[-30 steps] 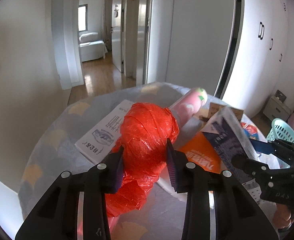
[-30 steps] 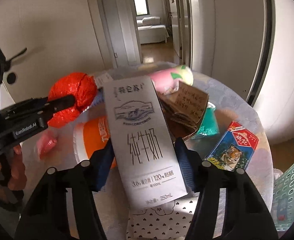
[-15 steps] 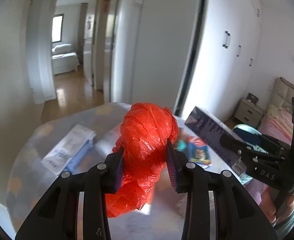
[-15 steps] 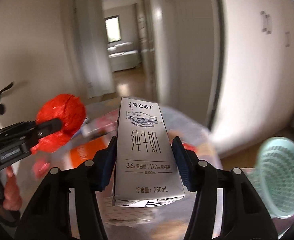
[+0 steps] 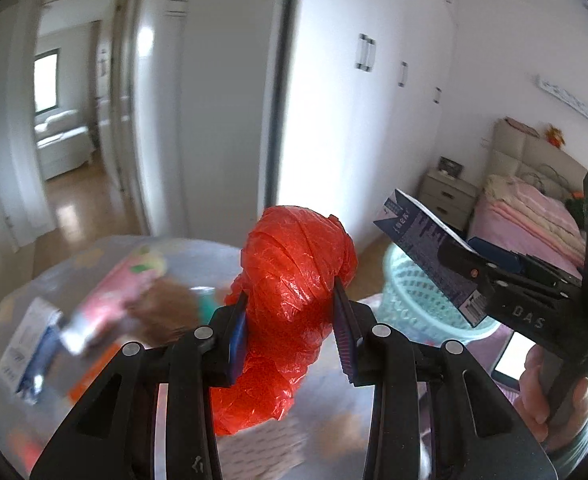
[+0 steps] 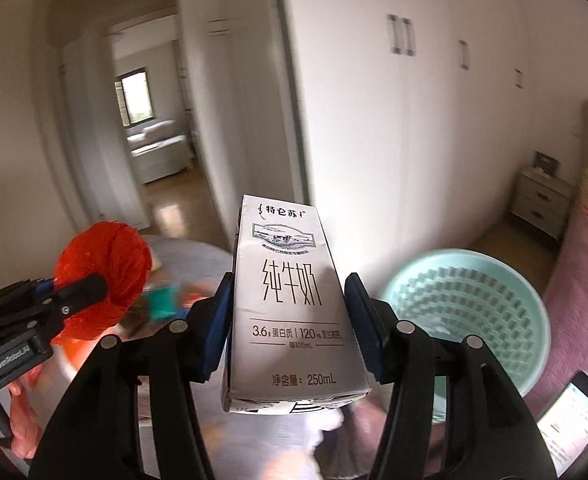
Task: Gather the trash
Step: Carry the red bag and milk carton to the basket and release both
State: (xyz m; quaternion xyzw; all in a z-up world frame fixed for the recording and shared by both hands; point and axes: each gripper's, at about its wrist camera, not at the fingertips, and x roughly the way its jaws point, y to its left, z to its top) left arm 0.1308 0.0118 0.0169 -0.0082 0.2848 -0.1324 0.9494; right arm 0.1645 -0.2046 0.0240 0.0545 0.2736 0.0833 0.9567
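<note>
red bag (image 5: 294, 280) clamped in left hand-held gripper (image 5: 291, 326), milk carton (image 6: 289, 304) in right hand-held gripper (image 6: 289, 316)

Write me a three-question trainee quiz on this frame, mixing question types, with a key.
1. True or false: the left claw is shut on the red plastic bag.
2. What is the right claw carrying? A) an orange pouch B) the milk carton C) a pink tube
3. Which container stands on the floor beyond the table, to the right in both wrist views?

Key:
1. True: both pads press into the crumpled bag.
2. B: the carton sits upright between the pads.
3. The mint green basket.
</note>
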